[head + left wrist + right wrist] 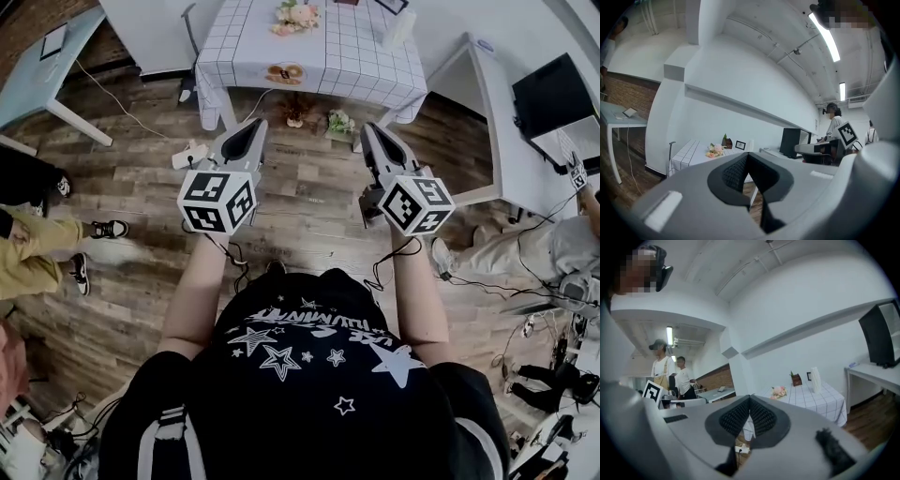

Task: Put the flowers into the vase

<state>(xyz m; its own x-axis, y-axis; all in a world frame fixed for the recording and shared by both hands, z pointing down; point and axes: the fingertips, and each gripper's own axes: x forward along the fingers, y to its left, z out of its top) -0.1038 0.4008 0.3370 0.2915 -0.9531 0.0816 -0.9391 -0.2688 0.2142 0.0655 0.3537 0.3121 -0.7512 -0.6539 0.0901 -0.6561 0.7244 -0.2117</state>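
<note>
The fingers (734, 172) of the left gripper (251, 125) were pressed together, with nothing between them. The fingers (761, 417) of the right gripper (372, 129) were closed and empty in the same way. Both grippers were held level above the wooden floor (309, 211), side by side but apart from each other, and they pointed toward the tabletop (319, 58) with a checked cloth. The flowers (297, 16) lay on that tabletop, toward its far side, well apart from both grippers. A tall white vase (398, 28) stood on the same tabletop, to the right of the flowers and not touching them.
</note>
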